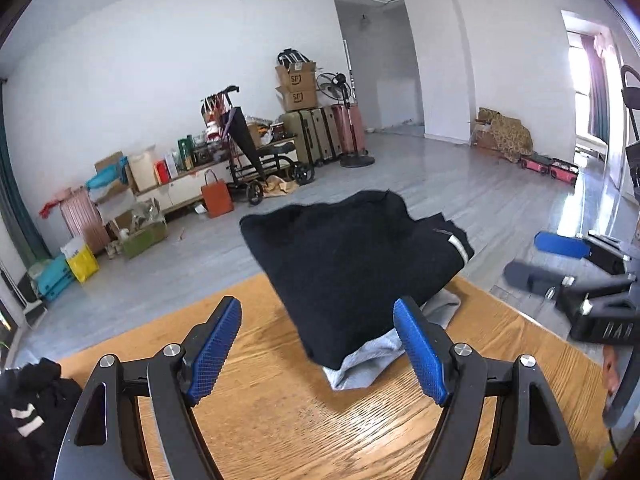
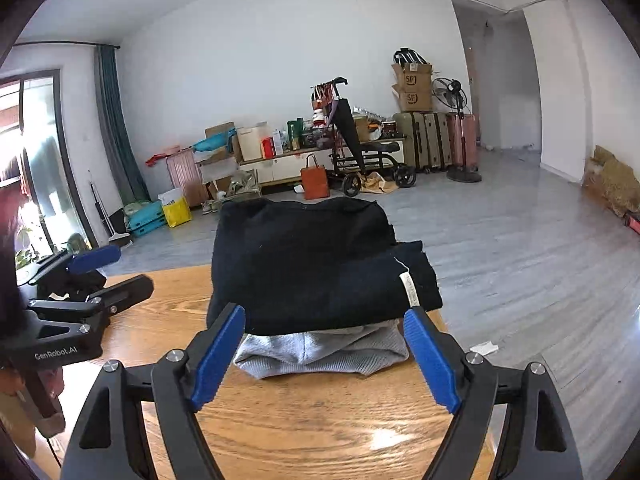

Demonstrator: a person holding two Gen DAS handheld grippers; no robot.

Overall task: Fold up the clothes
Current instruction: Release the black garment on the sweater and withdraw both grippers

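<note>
A folded black garment (image 1: 352, 268) lies on top of a folded grey garment (image 1: 372, 356) at the far edge of the wooden table (image 1: 280, 420). The same stack shows in the right wrist view, black (image 2: 312, 268) over grey (image 2: 320, 350). My left gripper (image 1: 318, 344) is open and empty, just short of the stack. My right gripper (image 2: 324, 354) is open and empty, its blue pads either side of the grey garment's near edge. A crumpled black garment with white marks (image 1: 28, 412) lies at the table's left.
The right gripper shows at the right of the left wrist view (image 1: 560, 264), the left gripper at the left of the right wrist view (image 2: 96, 276). Beyond the table lies grey floor, with boxes, suitcases (image 2: 432, 142) and a cart (image 2: 360, 152) against the far wall.
</note>
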